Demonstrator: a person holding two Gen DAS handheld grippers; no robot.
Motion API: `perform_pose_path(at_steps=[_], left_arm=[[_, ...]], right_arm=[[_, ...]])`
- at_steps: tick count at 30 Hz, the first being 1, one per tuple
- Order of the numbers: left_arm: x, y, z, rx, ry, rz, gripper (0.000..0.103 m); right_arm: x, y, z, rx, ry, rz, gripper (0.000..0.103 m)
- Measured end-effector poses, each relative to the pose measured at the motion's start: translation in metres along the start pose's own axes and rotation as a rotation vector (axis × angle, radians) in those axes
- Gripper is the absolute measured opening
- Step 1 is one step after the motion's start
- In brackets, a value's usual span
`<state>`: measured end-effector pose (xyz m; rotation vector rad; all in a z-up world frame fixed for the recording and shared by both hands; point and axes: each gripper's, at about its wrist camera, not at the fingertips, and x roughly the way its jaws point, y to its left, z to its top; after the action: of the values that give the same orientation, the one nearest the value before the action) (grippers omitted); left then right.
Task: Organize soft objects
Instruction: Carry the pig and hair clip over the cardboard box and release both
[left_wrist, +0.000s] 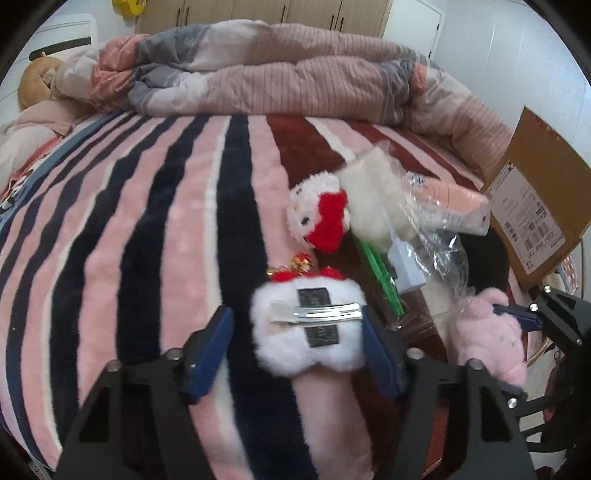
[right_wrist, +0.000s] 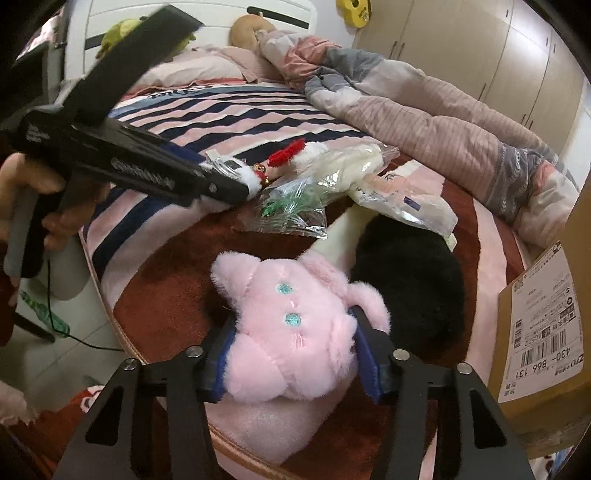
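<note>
A white fluffy plush hair clip, metal clip side up, lies on the striped blanket between my left gripper's open fingers; the right pad touches it, the left stands apart. My right gripper is shut on a pink plush toy, which also shows in the left wrist view. A white plush with a red bow lies beyond the clip. A black furry item lies behind the pink toy. A cream plush in a plastic bag lies beside the bow plush.
A cardboard box stands at the bed's right edge and also shows in the right wrist view. A rumpled striped quilt lies across the far side. Crumpled plastic bags and a peach packet lie mid-bed. Floor lies left of the bed.
</note>
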<state>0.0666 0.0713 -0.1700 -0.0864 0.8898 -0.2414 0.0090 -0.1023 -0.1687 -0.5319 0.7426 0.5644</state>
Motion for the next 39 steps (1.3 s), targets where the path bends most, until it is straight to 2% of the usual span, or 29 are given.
perform_pose_path(at_steps=[2,9,12,16,19,23,28,30,34,37,39], left_arm=[[0.003,-0.005,0.0,0.015,0.001,0.016,0.049],[0.001,-0.011,-0.001,0.023,-0.001,0.012,0.046],[-0.007,-0.01,0.0,0.022,-0.018,0.051,0.046],[-0.032,-0.007,0.004,0.008,-0.065,0.048,0.046],[-0.058,-0.009,0.012,0.026,-0.111,0.095,0.046],[-0.092,-0.022,0.028,0.047,-0.167,0.093,0.046],[-0.133,-0.073,0.057,0.151,-0.257,0.097,0.046],[-0.145,-0.097,0.07,0.186,-0.281,0.061,0.046],[-0.158,-0.153,0.092,0.281,-0.31,-0.004,0.046],[-0.155,-0.204,0.111,0.357,-0.299,-0.076,0.046],[-0.149,-0.231,0.123,0.379,-0.288,-0.093,0.046]], right_arm=[[-0.004,0.002,0.001,-0.021,-0.01,-0.011,0.047],[-0.022,-0.003,0.012,-0.006,-0.07,0.006,0.046],[-0.034,-0.006,0.022,0.001,-0.111,0.033,0.046],[-0.056,-0.011,0.04,-0.009,-0.173,0.035,0.046],[-0.077,-0.017,0.049,-0.026,-0.209,0.016,0.046],[-0.115,-0.043,0.059,0.012,-0.264,-0.029,0.046],[-0.165,-0.084,0.061,0.077,-0.316,-0.072,0.046],[-0.183,-0.106,0.054,0.112,-0.32,-0.104,0.046],[-0.198,-0.146,0.032,0.175,-0.279,-0.153,0.046],[-0.195,-0.175,0.016,0.22,-0.234,-0.151,0.047],[-0.188,-0.19,0.006,0.238,-0.208,-0.156,0.047]])
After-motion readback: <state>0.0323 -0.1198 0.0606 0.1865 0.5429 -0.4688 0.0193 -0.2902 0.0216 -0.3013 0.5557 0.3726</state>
